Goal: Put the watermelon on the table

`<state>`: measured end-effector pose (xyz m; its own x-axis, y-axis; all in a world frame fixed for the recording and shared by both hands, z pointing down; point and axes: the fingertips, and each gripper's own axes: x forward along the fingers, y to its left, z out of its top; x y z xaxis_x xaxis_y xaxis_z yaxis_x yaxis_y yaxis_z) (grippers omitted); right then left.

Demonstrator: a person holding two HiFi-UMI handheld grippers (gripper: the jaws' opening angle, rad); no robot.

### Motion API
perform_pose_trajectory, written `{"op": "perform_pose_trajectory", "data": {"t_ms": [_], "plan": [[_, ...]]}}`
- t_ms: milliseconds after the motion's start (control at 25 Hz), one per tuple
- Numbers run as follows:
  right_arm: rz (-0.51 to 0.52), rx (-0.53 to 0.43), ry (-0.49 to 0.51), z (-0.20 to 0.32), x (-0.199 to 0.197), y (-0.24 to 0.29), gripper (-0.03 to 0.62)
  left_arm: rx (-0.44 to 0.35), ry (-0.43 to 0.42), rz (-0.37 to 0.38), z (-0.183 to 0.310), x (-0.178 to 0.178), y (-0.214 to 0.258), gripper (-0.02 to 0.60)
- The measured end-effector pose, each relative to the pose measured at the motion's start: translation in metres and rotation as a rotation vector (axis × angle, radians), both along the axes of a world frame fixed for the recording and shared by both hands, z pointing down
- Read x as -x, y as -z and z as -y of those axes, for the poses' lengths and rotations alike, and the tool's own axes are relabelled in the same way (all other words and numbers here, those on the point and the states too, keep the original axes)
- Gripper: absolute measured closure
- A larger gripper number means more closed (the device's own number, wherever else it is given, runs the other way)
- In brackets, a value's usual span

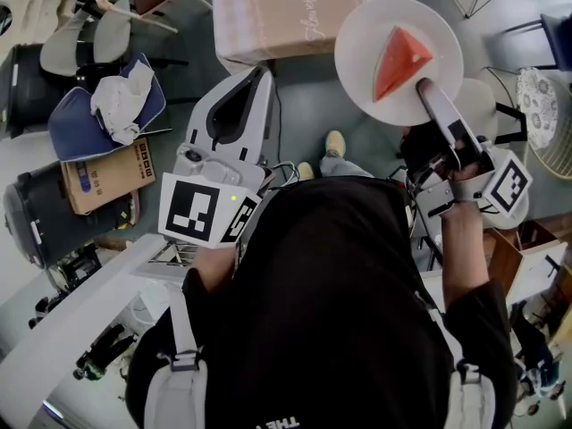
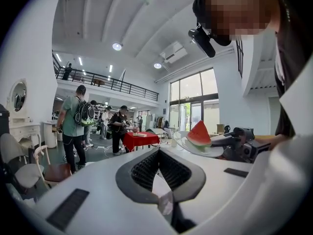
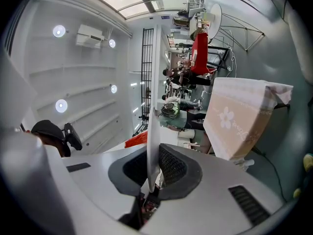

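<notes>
A red wedge of watermelon (image 1: 399,61) lies on a round white plate (image 1: 366,34). My right gripper (image 1: 422,85) is shut on the plate's near rim and holds it level in the air. In the right gripper view the plate (image 3: 152,106) stands edge-on between the jaws, with a bit of the watermelon (image 3: 137,140) showing to its left. The table (image 1: 268,16), covered with a pale checked cloth with a flower print, stands just ahead, left of the plate. My left gripper (image 1: 262,71) is shut and holds nothing. From its view the watermelon (image 2: 199,133) and plate (image 2: 215,152) are at the right.
Chairs (image 1: 107,25), a blue seat with a white cloth (image 1: 107,105), a cardboard box (image 1: 103,177) and a black bin (image 1: 36,213) stand at the left. A white counter runs along the lower left. Several people (image 2: 73,121) stand by a red-clothed table (image 2: 139,140) further off.
</notes>
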<state>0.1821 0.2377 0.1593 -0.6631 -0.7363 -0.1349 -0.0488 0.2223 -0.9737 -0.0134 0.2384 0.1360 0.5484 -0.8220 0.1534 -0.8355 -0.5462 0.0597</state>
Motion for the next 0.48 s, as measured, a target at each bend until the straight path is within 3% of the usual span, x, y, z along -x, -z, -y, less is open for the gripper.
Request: {"op": "perform_pose_trajectory", "data": {"t_ms": [480], "plan": [[0.013, 0.003, 0.035, 0.038, -0.004, -0.005, 0.562, 0.005, 0.029, 0.009, 0.032, -0.007, -0.002, 0.571]]}}
